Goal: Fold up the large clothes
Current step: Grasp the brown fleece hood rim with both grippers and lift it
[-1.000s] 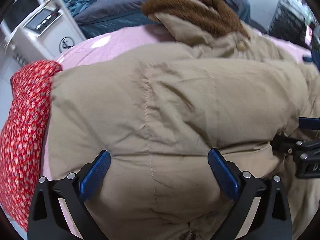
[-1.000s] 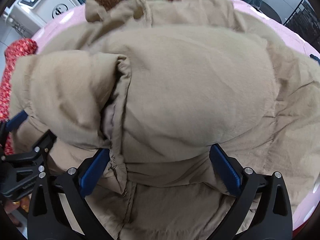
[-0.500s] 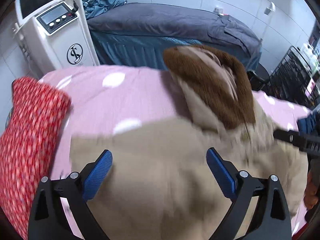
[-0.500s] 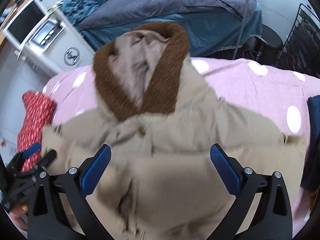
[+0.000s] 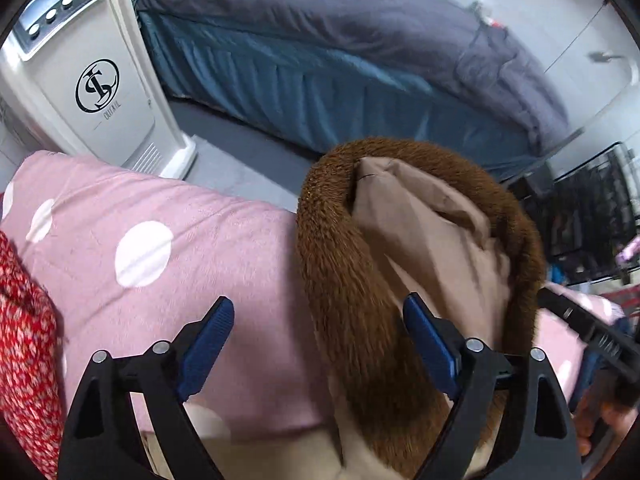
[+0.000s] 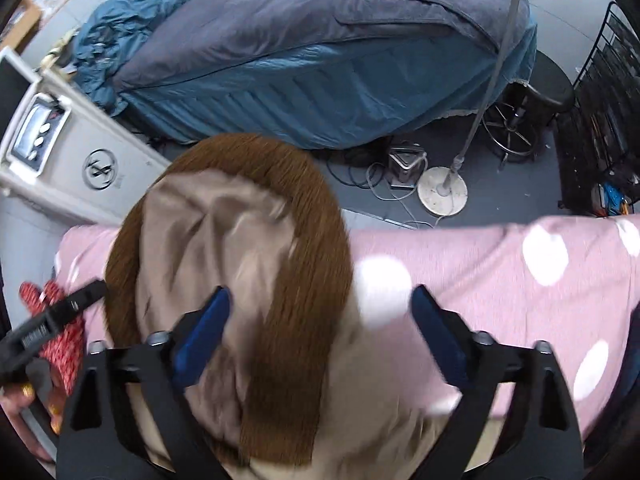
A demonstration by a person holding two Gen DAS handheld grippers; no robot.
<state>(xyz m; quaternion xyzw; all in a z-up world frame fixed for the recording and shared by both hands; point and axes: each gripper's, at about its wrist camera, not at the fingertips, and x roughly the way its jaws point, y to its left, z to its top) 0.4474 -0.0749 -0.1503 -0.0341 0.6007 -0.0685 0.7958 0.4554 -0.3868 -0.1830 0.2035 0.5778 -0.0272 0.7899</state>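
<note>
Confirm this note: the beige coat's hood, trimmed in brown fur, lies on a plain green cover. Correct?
Not quite. The hood with its brown fur trim lies on a pink cover with white dots, as the right wrist view shows; the rest stands.

My left wrist camera looked steeply down along its two fingers, close over the pink polka-dot bedspread (image 5: 224, 248), with the coat's fur-trimmed hood (image 5: 360, 280) at its right. My right wrist camera faced the same way from just beside it, close above the hood (image 6: 280, 264), which sat at its left. Both views shared the hood, the bedspread (image 6: 480, 280), the white machine (image 5: 92, 80) and the grey-covered bed (image 5: 340, 40) beyond. Each camera caught the other tong at its edge.
</note>
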